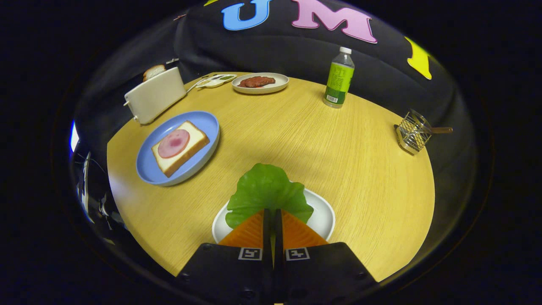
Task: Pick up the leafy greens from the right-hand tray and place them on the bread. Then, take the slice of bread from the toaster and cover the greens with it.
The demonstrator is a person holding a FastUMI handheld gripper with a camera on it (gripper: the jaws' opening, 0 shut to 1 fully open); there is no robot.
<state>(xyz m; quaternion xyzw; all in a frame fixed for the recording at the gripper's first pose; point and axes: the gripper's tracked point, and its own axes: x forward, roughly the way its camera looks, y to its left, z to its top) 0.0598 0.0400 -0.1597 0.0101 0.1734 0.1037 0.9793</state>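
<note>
1. The gripper (273, 216) at the bottom centre has its fingers drawn nearly together, pinching the near edge of the leafy greens (266, 190).
2. The leaf fans out just ahead of the fingertips, over the white tray (324, 216).
3. The bread (181, 146), topped with ham on the blue plate (203, 120), lies up and to the left.
4. The toaster (154, 95) stands further upper left.

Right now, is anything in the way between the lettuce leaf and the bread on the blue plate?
Nothing visible. The gripper has its fingers closed together on the near edge of the lettuce leaf, over the white tray. Bare table lies between it and the ham-topped bread on the blue plate.
</note>
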